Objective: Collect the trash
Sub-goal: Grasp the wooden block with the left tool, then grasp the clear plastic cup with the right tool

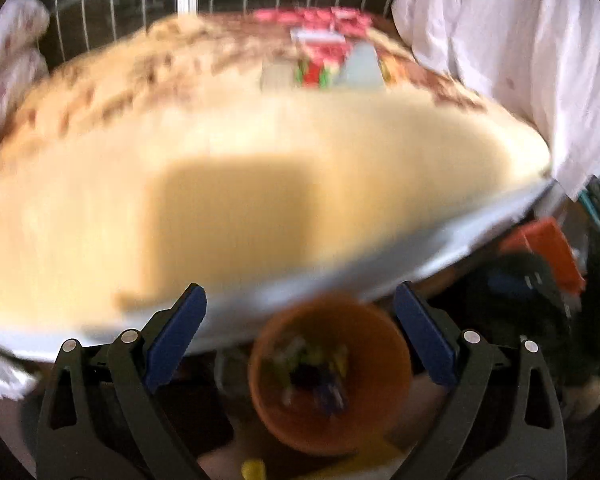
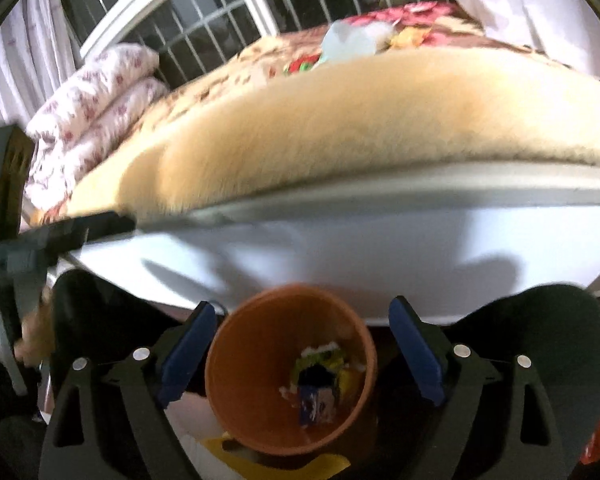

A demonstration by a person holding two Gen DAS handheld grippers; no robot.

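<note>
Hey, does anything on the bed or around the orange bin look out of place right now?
Yes. Loose wrappers and packets lie scattered on the blanket at the far side of the bed, where litter does not belong. The orange bin below the bed edge already holds some wrappers. Both claws, left and right, are open and hold nothing.

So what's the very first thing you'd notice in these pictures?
The orange bin at the bottom, below both open grippers, with colourful wrappers lying inside. Behind it stretches a big bed with a fluffy cream blanket, and more litter sits at its far end near the barred window.
</note>
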